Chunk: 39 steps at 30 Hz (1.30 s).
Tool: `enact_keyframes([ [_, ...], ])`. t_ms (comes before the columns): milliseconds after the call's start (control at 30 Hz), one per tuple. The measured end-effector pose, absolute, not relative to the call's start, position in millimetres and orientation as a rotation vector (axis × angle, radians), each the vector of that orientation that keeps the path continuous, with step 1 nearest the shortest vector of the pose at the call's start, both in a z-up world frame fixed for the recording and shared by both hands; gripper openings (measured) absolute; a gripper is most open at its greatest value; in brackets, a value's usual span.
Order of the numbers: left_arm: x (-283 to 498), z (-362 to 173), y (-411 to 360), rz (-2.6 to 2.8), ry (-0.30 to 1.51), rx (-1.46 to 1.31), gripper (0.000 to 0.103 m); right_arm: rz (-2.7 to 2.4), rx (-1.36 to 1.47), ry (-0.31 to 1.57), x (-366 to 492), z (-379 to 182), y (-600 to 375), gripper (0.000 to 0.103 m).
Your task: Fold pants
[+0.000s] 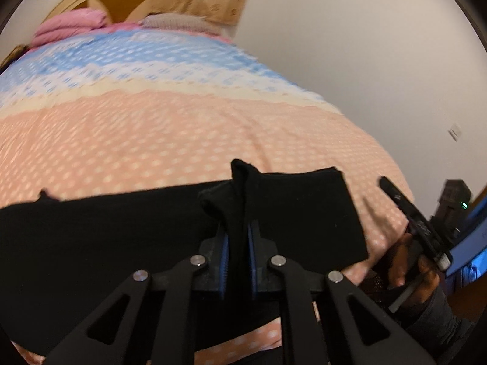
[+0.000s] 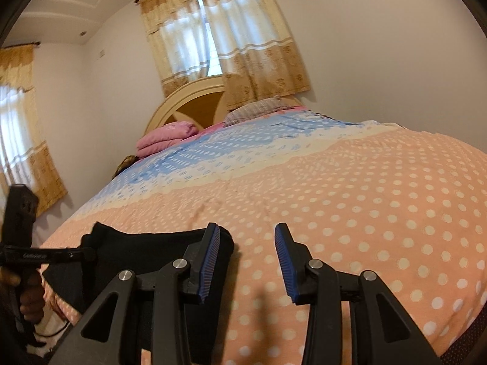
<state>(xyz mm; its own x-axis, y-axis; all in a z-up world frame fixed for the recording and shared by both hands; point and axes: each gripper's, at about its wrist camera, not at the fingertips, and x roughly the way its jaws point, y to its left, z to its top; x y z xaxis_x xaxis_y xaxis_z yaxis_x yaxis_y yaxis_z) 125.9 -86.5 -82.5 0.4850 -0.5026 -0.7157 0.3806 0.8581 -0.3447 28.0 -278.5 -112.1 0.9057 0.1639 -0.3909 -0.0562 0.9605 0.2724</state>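
Note:
Black pants lie across the near edge of the bed, with one end folded up into a raised flap. My left gripper is shut on a bunched ridge of that fabric, which stands up between the blue pads. In the right wrist view the pants sit at the lower left, and my left gripper reaches into them from the left. My right gripper is open and holds nothing. Its left finger overlaps the pants' end; its right finger is over bare bedspread.
The bedspread is peach with white dots, turning blue farther back. A folded pink blanket and a grey pillow lie by the headboard. A white wall runs along the right side. A person's hand holds the right gripper.

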Motion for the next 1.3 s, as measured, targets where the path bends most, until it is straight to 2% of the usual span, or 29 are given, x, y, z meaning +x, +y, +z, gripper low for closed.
enact_keyframes([
  [200,141,-115,-82,-0.493,0.973,-0.162,0.013,0.346,0.171,0.439,21,-113,-243,0.043],
  [267,144,-123,-84,-0.467,0.971,-0.131,0.021,0.461,0.121,0.534,27,-124,-224,0.052],
  [367,144,-125,-84,-0.464,0.963,-0.120,0.022,0.451,-0.015,0.730,43,-155,-196,0.053],
  [400,143,-125,-86,-0.463,0.961,-0.108,0.024,0.440,-0.057,0.721,40,-157,-192,0.053],
  [500,140,-119,-83,-0.451,0.942,-0.084,0.037,0.460,-0.034,0.707,35,-148,-193,0.053],
  [567,137,-113,-75,-0.443,0.928,-0.096,0.061,0.457,0.019,0.682,35,-137,-199,0.053],
  [667,130,-103,-57,-0.408,0.876,-0.106,0.074,0.441,0.031,0.611,38,-115,-197,0.054],
  [733,130,-100,-44,-0.388,0.859,-0.120,0.074,0.367,0.014,0.618,58,-111,-191,0.060],
  [867,133,-98,-9,-0.292,0.840,-0.121,0.074,0.297,0.077,0.797,103,-146,-190,0.061],
  [967,132,-95,27,-0.205,0.814,-0.097,0.074,0.297,0.019,0.750,92,-136,-181,0.061],
  [1067,128,-93,67,-0.082,0.784,-0.031,0.079,0.363,0.019,0.699,81,-121,-165,0.061],
  [1300,122,-109,177,0.218,0.792,0.026,0.079,0.545,-0.058,0.713,70,-124,-92,0.061],
])
